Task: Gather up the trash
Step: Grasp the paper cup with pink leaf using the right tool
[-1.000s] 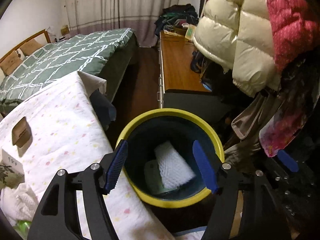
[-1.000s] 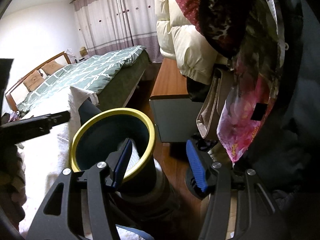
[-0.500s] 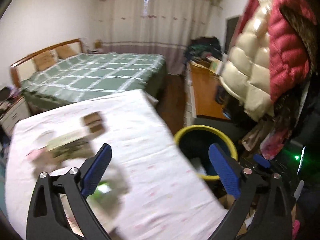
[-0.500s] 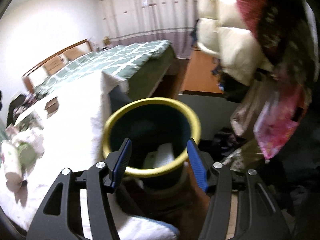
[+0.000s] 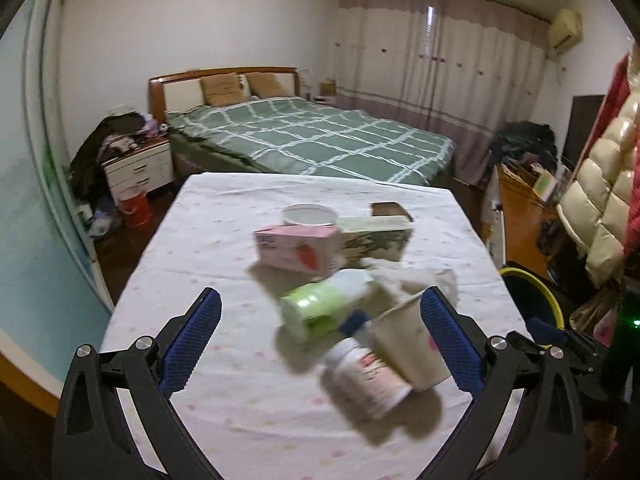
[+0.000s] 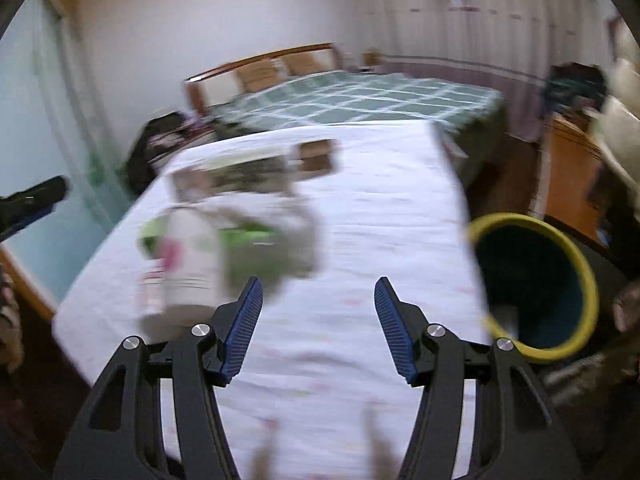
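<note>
on bedroom table (image 5: 224, 280): litter; left gripper (image 5: 320, 340) wide, right gripper (image 6: 318, 326) half-open, both empty.

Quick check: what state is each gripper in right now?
Left gripper: open, holding nothing.
Right gripper: open, holding nothing.

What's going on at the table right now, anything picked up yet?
Nothing is held. A person carries two tongs over the cloth-covered table; the left tongs are wide open above the trash pile: a white bottle, a paper cup, a green-labelled bottle and a pink carton. The right tongs are open and empty. The yellow-rimmed bin stands off the table's right side.
</note>
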`<state>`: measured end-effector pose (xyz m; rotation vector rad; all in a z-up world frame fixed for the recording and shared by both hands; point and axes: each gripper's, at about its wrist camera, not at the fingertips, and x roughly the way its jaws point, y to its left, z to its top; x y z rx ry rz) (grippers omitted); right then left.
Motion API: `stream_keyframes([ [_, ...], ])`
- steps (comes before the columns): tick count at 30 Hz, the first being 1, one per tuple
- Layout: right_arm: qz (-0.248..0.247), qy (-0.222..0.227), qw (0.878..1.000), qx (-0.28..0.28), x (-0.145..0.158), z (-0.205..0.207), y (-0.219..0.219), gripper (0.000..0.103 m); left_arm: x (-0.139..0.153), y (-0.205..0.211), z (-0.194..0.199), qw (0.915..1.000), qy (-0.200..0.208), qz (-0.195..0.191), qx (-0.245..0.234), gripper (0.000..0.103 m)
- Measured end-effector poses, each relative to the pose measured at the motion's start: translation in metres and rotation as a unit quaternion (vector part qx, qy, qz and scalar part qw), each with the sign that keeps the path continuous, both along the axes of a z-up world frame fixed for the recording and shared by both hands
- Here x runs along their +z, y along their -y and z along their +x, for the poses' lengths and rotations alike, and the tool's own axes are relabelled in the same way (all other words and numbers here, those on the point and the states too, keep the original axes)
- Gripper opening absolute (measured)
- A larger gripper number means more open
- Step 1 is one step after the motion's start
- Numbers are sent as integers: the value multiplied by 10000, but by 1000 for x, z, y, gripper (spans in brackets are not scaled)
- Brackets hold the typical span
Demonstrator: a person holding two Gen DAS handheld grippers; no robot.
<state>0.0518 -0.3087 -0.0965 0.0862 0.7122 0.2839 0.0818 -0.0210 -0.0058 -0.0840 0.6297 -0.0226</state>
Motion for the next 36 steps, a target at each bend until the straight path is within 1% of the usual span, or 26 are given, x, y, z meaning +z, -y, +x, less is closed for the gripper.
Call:
stream_keyframes([
  [2,43,51,9995,308,6,2,-24,56,-1,-12,-4,10000,39,-25,72,98],
  [6,119,17,9976,684,11,8,-59,56,-5,-22,-12,9999,75,-47,129,98],
  [9,-4,-49,9967,810,7,14,-80,56,-9,-26,-14,9998,54,-102,159,98],
  [13,-83,-280,9951,942,-4,27,-98,56,-13,-30,-17,9997,24,-172,188,98],
  [16,-134,-400,9948,929,-13,33,-101,56,-15,-29,-16,9997,20,-183,184,98],
  [21,-62,-564,9941,929,-23,39,-97,56,-19,-28,-14,9997,-16,-201,142,98],
  [24,-7,-630,9938,920,-26,42,-95,53,-21,-24,-12,9997,-56,-190,114,98],
  [27,49,-553,9943,915,-23,40,-92,52,-24,-23,-11,9998,-87,-176,105,98],
  [36,321,-260,9960,792,0,28,-68,51,-28,-21,-9,9997,-104,-187,108,98],
])
